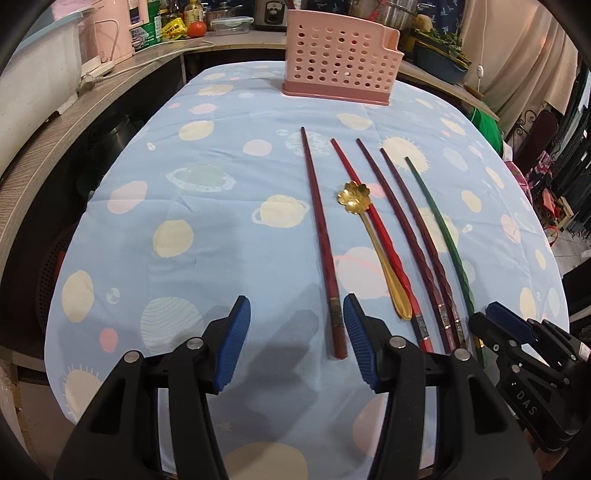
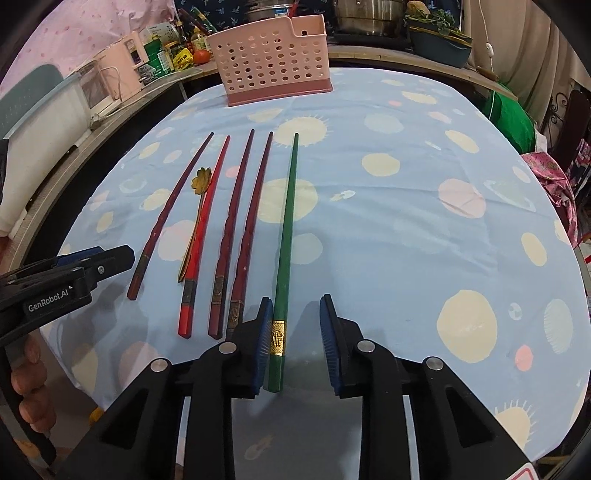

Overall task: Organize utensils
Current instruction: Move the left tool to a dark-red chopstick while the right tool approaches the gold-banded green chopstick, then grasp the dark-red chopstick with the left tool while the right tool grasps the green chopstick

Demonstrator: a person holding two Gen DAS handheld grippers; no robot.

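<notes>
Several chopsticks and a gold flower-bowl spoon (image 1: 352, 194) lie side by side on the blue planet-print cloth (image 1: 184, 229). The handle end of the leftmost dark red chopstick (image 1: 325, 258) lies between the fingers of my left gripper (image 1: 295, 299), close to the right pad; the jaws stand open. My right gripper (image 2: 295, 299) straddles the gold-banded end of the green chopstick (image 2: 288, 221). Its left pad sits against the stick and its right pad stands apart. A bright red chopstick (image 2: 207, 221) and two dark red ones (image 2: 236, 206) lie between. An upright pink perforated utensil basket (image 1: 340, 59) stands at the far edge.
A wooden counter (image 1: 74, 110) curves around the table's left and back, carrying a pink kettle (image 1: 110, 33), a tomato (image 1: 195, 28), bottles and pots. A green bag (image 2: 513, 114) sits at the right. Fingers of a hand (image 2: 29, 369) hold the left gripper's handle.
</notes>
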